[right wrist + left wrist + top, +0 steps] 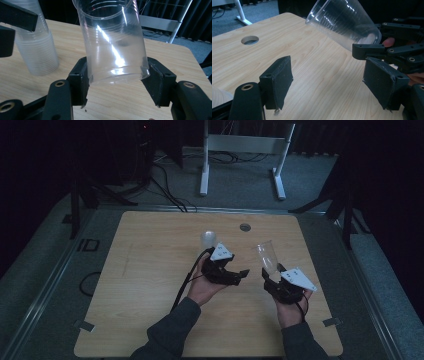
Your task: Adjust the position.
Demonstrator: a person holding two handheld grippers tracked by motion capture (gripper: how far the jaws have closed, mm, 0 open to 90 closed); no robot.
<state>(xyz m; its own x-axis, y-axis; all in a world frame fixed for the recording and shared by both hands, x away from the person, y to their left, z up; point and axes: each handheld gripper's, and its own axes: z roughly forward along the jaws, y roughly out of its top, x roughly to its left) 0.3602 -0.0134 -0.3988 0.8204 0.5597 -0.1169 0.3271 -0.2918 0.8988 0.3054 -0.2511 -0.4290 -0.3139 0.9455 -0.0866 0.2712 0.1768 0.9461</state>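
Right gripper view: right gripper (116, 82) clamps the clear plastic cup (113, 42) at its base, above the table's (150, 270) right half. Left gripper (332, 80) jaws apart, empty. Stack of cups (37, 47) near centre. Cup looks light, thin, crushable; grip the base gently.

grippers: 2, left gripper (239, 273), right gripper (274, 279) | single clear plastic cup (113, 42): 1 | stack of nested cups (35, 47): 1, cup count within stack indeterminate | wooden table (150, 285): 1 | table hole (245, 227): 1
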